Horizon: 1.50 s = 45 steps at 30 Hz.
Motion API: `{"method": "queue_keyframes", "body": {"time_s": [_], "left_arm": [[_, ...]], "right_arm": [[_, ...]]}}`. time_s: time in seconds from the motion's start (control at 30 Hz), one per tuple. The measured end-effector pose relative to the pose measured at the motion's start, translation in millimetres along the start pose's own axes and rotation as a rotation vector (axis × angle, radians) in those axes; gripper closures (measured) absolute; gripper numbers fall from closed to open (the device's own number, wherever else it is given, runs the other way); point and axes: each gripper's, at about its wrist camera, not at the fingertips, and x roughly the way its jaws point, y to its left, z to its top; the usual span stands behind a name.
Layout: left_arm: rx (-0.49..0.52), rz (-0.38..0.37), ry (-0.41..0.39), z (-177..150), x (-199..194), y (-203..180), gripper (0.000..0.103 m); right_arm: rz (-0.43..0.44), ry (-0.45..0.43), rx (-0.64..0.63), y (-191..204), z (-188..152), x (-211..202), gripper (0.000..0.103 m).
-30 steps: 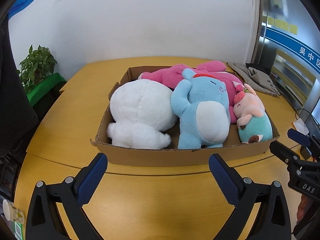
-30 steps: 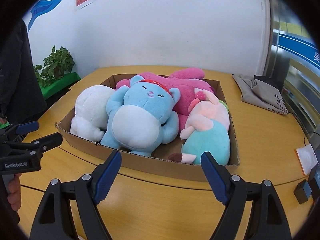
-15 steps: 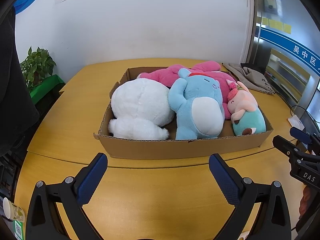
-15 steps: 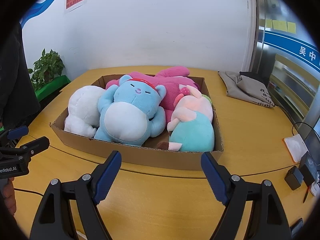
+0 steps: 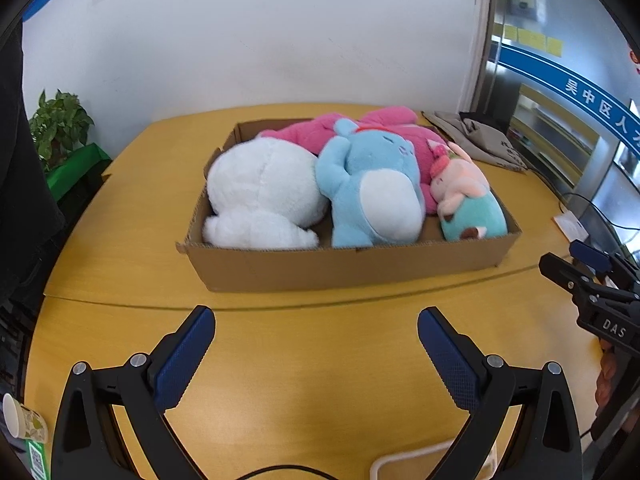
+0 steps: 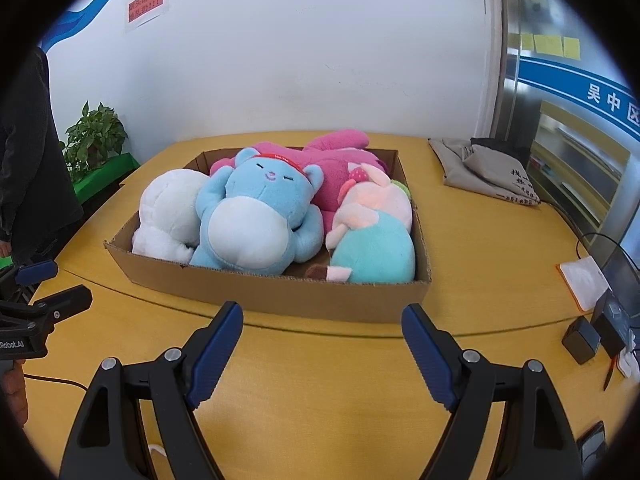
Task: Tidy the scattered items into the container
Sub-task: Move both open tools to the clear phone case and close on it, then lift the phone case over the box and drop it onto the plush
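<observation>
Here, four soft toys lie packed in a cardboard box (image 5: 352, 268) on a yellow table (image 5: 312, 368): a white toy (image 5: 260, 196) at its left end, a blue bear (image 5: 372, 196) with a red headband in the middle, a pink toy (image 5: 320, 132) behind the bear, and a pink-and-teal toy (image 5: 464, 200) at its right end.

The letters "DAS" show on the right gripper (image 6: 320, 344) as the left camera sees it; "Robot.AI" (the start cut off) reads on the left gripper (image 5: 316, 348) in the right camera's view. A red sign (image 6: 146, 2) on the wall behind the box is too small to read.

Both grippers stand wide open and empty, short of the box's near wall, over bare tabletop.

Right of the box lie a grey cloth bag (image 6: 484, 172), a white pad (image 6: 584, 280) and small black devices (image 6: 582, 340). Left of the box stands a potted plant (image 6: 96, 136); a paper cup (image 5: 24, 424) sits at the table's near left edge. Cables trail below the grippers.
</observation>
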Motion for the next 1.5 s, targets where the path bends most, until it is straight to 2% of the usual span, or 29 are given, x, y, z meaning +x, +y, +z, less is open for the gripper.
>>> {"method": "queue_keyframes", "body": {"time_s": [0.13,0.33,0.43,0.5,0.6,0.77,0.87,0.97,1.07,1.2,1.23,1.3,1.4,1.43,1.5], "left_arm": [[0.036,-0.04,0.09,-36,-1,4,0.0],[0.057,-0.095,0.263,-103,14,0,0.002],[0.09,-0.132,0.289,-116,15,-14,0.003],[0.131,-0.176,0.295,-119,14,-24,0.003],[0.24,-0.227,0.318,-125,17,-35,0.003],[0.534,-0.314,0.358,-137,28,-51,0.002],[0.71,-0.326,0.385,-142,41,-64,0.002],[0.836,-0.342,0.395,-143,57,-75,0.0],[0.845,-0.42,0.409,-134,70,-79,0.0],[0.899,-0.466,0.394,-130,71,-85,0.003],[0.91,-0.476,0.391,-129,71,-86,0.007],[0.921,-0.491,0.384,-124,70,-88,0.017],[0.936,-0.494,0.388,-122,71,-91,0.017],[0.936,-0.497,0.391,-121,71,-92,0.018],[0.933,-0.509,0.388,-116,70,-93,0.018]], "right_arm": [[0.03,0.065,-0.022,-4,-37,-12,0.021],[0.097,0.289,-0.067,7,-126,-6,0.022],[0.164,0.326,-0.092,14,-150,-6,0.022],[0.234,0.328,-0.152,21,-158,-8,0.022],[0.331,0.322,-0.31,35,-165,-11,0.022],[0.429,0.289,-0.586,47,-177,0,0.022],[0.488,0.254,-0.721,51,-176,4,0.022],[0.543,0.257,-0.83,53,-168,11,0.021],[0.597,0.267,-0.922,58,-162,18,0.021],[0.643,0.269,-1.056,66,-157,19,0.021],[0.662,0.279,-1.079,68,-155,21,0.021],[0.705,0.318,-1.102,71,-150,27,0.021],[0.761,0.367,-1.117,72,-144,34,0.021],[0.771,0.367,-1.123,72,-143,34,0.025],[0.786,0.367,-1.135,71,-140,34,0.025]]}}
